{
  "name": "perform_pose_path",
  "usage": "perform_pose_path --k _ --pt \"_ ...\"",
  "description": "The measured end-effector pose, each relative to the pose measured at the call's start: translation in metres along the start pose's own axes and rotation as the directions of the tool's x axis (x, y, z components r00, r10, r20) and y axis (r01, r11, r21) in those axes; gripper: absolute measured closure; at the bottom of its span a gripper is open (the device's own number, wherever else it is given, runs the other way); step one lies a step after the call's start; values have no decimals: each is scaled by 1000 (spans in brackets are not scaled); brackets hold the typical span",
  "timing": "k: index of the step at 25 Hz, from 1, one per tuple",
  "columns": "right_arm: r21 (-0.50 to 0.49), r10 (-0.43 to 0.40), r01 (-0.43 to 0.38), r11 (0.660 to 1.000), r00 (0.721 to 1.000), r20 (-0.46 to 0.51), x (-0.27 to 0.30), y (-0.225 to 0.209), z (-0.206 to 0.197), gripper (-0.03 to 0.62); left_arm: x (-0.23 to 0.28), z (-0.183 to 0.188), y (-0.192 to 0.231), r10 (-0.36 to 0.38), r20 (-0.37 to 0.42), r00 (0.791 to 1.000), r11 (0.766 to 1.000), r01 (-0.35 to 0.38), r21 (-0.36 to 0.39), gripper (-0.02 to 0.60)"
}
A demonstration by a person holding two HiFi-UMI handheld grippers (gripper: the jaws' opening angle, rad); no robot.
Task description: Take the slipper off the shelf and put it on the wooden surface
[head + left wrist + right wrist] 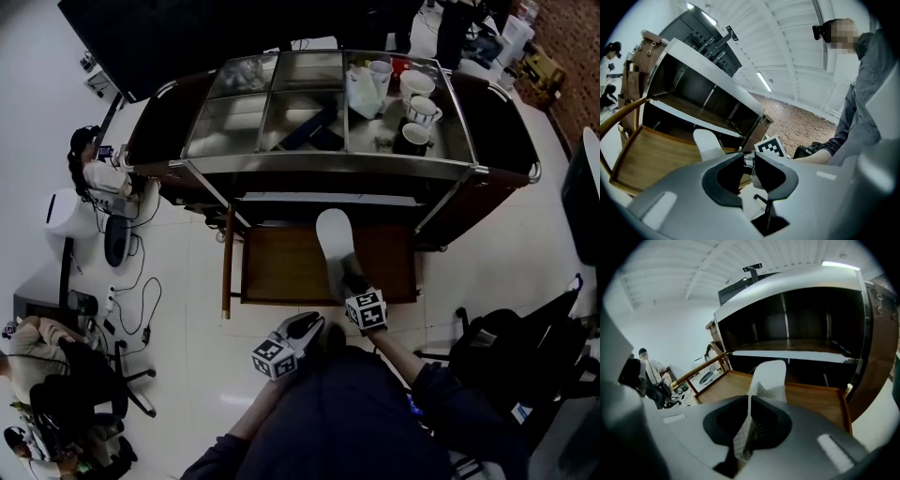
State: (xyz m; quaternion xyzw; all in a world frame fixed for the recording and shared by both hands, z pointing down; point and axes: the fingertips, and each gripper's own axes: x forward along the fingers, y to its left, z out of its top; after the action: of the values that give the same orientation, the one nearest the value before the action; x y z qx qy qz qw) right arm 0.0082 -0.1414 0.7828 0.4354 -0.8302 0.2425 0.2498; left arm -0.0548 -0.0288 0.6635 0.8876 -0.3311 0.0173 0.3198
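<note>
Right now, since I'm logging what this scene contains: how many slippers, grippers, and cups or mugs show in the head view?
slipper: 1
grippers, left gripper and right gripper: 2
cups or mugs: 4
Total: 7

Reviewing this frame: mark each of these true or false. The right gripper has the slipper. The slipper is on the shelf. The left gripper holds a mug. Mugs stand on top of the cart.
1. The right gripper has the slipper: true, its jaws are closed on the white slipper.
2. The slipper is on the shelf: false. It is out over the wooden surface, in the right gripper's jaws.
3. The left gripper holds a mug: false. Nothing is between its jaws.
4. Mugs stand on top of the cart: true, at its right end in the head view.
</note>
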Motion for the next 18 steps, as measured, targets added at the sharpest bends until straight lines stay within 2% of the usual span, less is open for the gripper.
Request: perform_pose_path --k 4,8,12,18 --pt "14 29 -29 999 999 28 -18 24 -4 557 -3 -3 -4 -3 7 1000 1000 3 2 495" --pt "38 46 -51 998 992 121 -50 33 16 582 -3 -3 -4 7 20 1000 1000 -7 2 499" --pt "16 67 -72 997 978 196 -97 42 26 592 -5 -8 -9 11 22 1000 1000 -11 3 500" --pt "16 119 -125 992 969 215 -135 53 11 592 -1 -11 -15 -10 28 1000 1000 10 7 503"
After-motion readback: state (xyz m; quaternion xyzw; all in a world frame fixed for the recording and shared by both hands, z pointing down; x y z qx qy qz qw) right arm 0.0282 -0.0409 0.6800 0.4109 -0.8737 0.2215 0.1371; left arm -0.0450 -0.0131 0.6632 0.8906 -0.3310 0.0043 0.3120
